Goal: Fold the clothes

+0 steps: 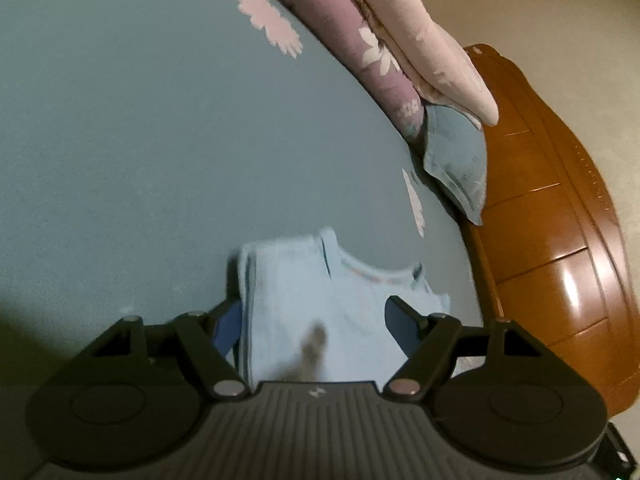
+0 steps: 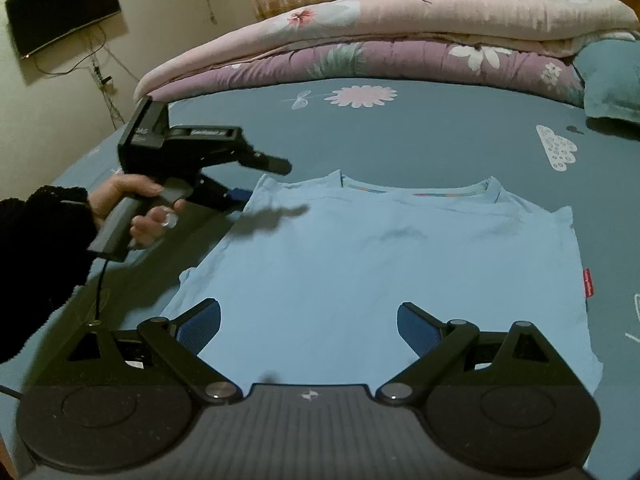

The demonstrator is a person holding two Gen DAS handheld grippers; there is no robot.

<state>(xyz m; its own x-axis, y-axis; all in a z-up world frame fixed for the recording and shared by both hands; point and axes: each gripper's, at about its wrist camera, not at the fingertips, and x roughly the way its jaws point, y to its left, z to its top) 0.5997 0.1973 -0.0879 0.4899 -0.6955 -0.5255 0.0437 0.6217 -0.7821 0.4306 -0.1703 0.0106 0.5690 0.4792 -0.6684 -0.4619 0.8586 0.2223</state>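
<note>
While both grippers' fingers (image 2: pixel 420 330) gape empty, the blue shirt (image 2: pixel 380 264) lies just beyond them.

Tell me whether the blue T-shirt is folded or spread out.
Partly folded: the T-shirt lies flat on the bed, left sleeve already tucked over, layered edges showing.

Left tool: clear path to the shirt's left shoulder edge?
Probably yes. The left tool is open beside the light blue shirt at that shoulder, nothing lies between them, and the bedsheet around is bare.
</note>
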